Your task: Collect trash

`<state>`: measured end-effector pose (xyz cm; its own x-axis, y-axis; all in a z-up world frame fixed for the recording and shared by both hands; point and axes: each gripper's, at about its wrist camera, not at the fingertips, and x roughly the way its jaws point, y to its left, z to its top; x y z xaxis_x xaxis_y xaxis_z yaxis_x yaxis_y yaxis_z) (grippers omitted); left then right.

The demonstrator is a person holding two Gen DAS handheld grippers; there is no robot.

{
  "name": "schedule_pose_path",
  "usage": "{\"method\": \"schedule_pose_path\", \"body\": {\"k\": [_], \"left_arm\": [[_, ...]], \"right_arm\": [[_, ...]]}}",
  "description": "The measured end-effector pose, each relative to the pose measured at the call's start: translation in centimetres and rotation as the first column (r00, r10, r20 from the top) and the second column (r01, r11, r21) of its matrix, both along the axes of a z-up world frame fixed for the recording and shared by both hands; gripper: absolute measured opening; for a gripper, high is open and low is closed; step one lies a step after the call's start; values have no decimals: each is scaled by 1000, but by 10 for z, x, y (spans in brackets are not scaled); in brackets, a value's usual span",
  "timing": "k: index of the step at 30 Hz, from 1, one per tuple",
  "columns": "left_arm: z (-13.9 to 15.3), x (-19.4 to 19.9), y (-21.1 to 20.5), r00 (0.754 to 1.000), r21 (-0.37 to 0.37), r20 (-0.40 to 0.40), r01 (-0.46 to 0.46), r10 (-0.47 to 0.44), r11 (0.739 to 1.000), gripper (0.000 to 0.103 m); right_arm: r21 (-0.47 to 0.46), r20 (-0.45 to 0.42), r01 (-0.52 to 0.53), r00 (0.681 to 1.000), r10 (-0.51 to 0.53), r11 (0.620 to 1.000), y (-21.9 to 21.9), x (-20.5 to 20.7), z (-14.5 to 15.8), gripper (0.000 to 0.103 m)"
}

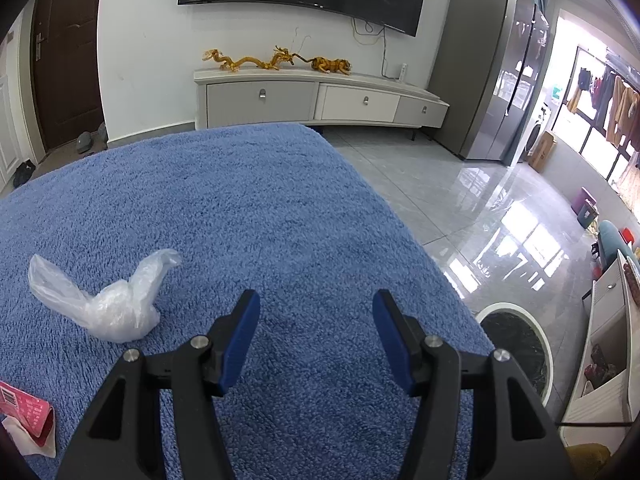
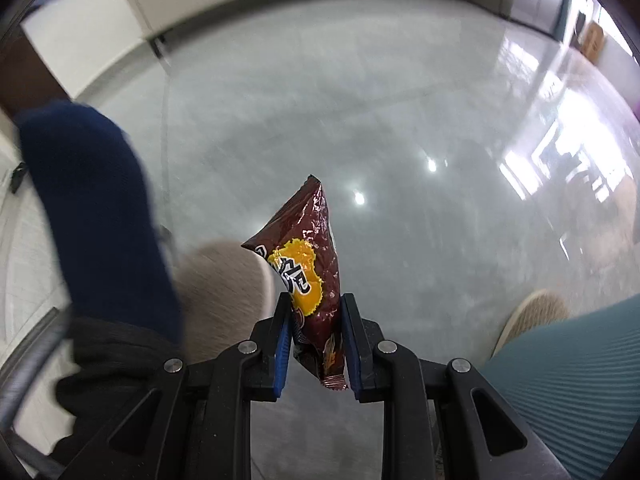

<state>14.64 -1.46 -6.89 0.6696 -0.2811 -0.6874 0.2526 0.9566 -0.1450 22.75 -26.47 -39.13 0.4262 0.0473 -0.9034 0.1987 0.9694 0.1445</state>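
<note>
In the right wrist view my right gripper (image 2: 315,304) is shut on a crumpled brown and yellow snack wrapper (image 2: 308,256), which sticks up past the blue pads, above the glossy grey floor. In the left wrist view my left gripper (image 1: 316,300) stands open over a blue fuzzy cloth (image 1: 240,208), nothing between its fingers. A crumpled clear plastic bag (image 1: 106,300) lies on the cloth to the gripper's left. A pink and red packet with white paper (image 1: 28,416) lies at the lower left edge. A white-rimmed bin with a dark liner (image 1: 516,348) stands on the floor right of the cloth.
A white TV cabinet (image 1: 320,96) with golden figurines lines the far wall, a grey fridge (image 1: 492,72) to its right. A dark blue sleeve (image 2: 92,208) and a beige slipper (image 2: 224,280) show at left in the right wrist view, with teal fabric (image 2: 568,384) at lower right.
</note>
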Motion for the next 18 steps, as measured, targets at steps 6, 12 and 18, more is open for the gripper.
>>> {"method": "schedule_pose_path", "body": {"k": [6,12,18], "left_arm": [[1,0,2,1000,-2,6,-5,5,1000,57],[3,-4,1,1000,-2,18,-5,5,1000,57],[4,-7,1,1000,-5,24,-7,7,1000,57]], "right_arm": [[24,109,-28,994,25,999,10,-2,54,22],[77,198,-16,980,1,997,-2,-13,100,22],[87,269,4,963,-27,996,-20,-29,148,22]]}}
